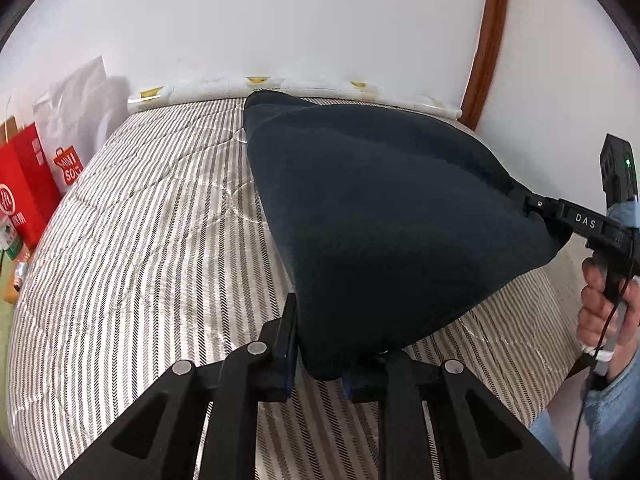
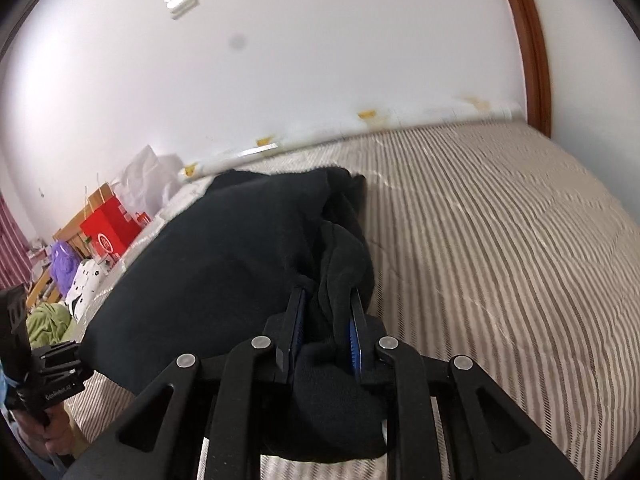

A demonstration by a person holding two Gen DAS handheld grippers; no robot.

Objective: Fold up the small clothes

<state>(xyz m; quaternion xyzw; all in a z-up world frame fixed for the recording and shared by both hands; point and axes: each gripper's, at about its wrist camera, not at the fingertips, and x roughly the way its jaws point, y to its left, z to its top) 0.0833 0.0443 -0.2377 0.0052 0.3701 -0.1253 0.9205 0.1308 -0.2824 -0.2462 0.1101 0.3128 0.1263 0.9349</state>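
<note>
A big bed (image 1: 140, 220) with a grey and white striped cover fills most of both views, and it sits against a white wall (image 1: 280, 20). A brown wooden frame (image 1: 490, 40) runs up the wall at the far right corner of the bed. A dark cloth (image 1: 380, 208) is held up over the bed, stretched between the two grippers, with its far end drooping onto the striped cover. The left gripper (image 1: 320, 360) is pinched tight on the near corner of the cloth. The right gripper (image 2: 326, 332) is also pinched tight on a bunched bit of the cloth, with a hand (image 1: 604, 312) holding its handle. Red shopping bags (image 1: 28, 200) stand by the left side of the bed.
</note>
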